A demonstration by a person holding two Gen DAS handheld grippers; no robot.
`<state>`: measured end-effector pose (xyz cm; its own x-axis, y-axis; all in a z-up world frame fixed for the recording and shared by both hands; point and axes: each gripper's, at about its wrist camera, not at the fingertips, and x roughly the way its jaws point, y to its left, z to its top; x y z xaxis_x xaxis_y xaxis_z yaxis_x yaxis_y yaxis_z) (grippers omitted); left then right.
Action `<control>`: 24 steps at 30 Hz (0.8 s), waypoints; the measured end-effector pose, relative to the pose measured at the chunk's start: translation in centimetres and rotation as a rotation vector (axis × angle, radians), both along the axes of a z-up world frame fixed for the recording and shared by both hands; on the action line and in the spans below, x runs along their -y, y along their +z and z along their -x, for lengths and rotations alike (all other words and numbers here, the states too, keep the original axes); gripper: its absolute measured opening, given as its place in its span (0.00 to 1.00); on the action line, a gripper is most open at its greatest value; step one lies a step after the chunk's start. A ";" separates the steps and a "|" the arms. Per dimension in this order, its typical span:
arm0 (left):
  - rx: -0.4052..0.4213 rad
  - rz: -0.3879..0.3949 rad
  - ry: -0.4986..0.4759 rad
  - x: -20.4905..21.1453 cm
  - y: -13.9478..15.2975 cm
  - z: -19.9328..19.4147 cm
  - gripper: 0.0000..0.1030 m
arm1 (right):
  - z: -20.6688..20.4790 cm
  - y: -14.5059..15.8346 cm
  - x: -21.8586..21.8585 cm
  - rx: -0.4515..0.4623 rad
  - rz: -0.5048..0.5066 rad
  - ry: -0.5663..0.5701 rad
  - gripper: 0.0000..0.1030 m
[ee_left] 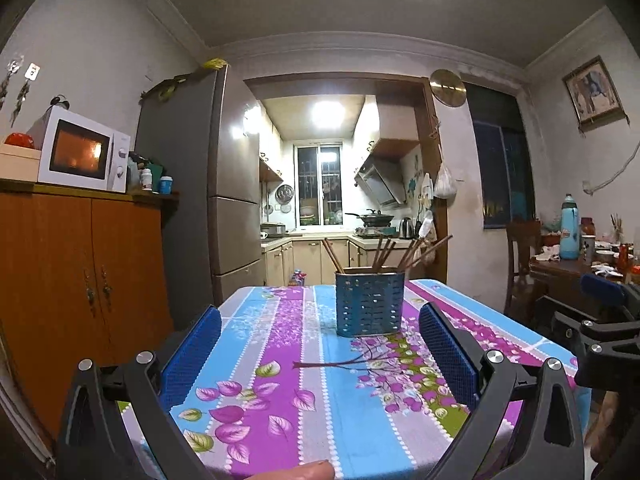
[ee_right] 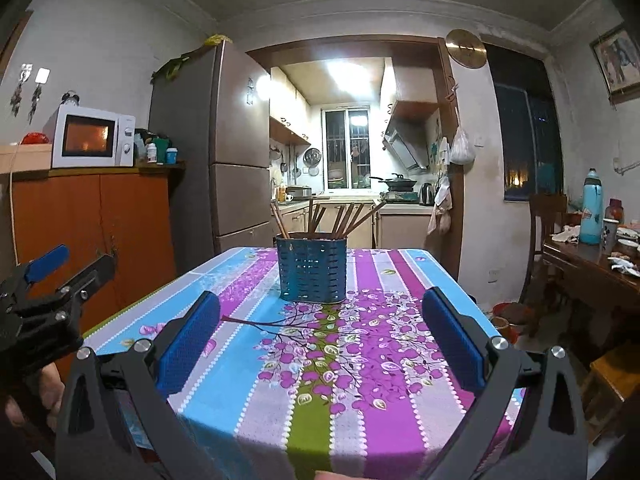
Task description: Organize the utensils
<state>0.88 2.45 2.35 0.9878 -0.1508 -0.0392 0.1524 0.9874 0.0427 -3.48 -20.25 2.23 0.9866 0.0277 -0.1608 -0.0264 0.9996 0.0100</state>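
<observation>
Table (ee_left: 280,360) with a striped floral cloth in blue, purple and grey fills the near ground, kitchen doorway behind it. Tall grey fridge (ee_left: 224,184) stands left of the doorway; orange wooden cabinet (ee_left: 80,264) beside that, white microwave (ee_left: 84,152) on top, its window glowing orange. Dark wooden side table (ee_right: 592,264) off to the right, cluttered, with a tall light-blue bottle (ee_right: 592,208) on it.

Blue perforated metal utensil holder (ee_left: 369,304) sits upright on the cloth toward the far end of the table, roughly mid-width. Brown wooden chopsticks (ee_left: 384,254) stand inside it, fanned out and leaning over the rim on both sides. One loose dark-red chopstick (ee_left: 332,362) lies flat on the cloth just in front of the holder, roughly crosswise to the table; in the right wrist view it's at (ee_right: 256,324).

Left gripper (ee_left: 316,364) hovers over the near edge of the table, blue pads spread wide, nothing between them. Right gripper (ee_right: 320,344) same: jaws spread wide, empty, above the cloth and aimed at the holder. The two sit side by side, apart. The loose chopstick lies between the holder and both tongs, touching neither.
</observation>
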 end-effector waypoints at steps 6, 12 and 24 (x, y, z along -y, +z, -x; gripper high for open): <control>-0.003 -0.020 -0.027 1.3 -0.3 0.8 0.96 | 1.3 0.5 0.4 0.034 -0.002 -0.015 0.95; 0.003 -0.023 -0.024 1.7 -0.1 1.3 0.96 | 2.0 0.8 1.1 0.044 -0.013 -0.019 0.95; -0.011 -0.012 -0.006 1.6 0.2 1.5 0.96 | 3.1 1.4 1.0 0.067 0.009 -0.018 0.95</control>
<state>-0.67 0.86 2.58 0.9864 -0.1563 -0.0518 0.1590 0.9859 0.0527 -6.54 -21.21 3.64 0.9955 0.0092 -0.0945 -0.0092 1.0000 -0.0001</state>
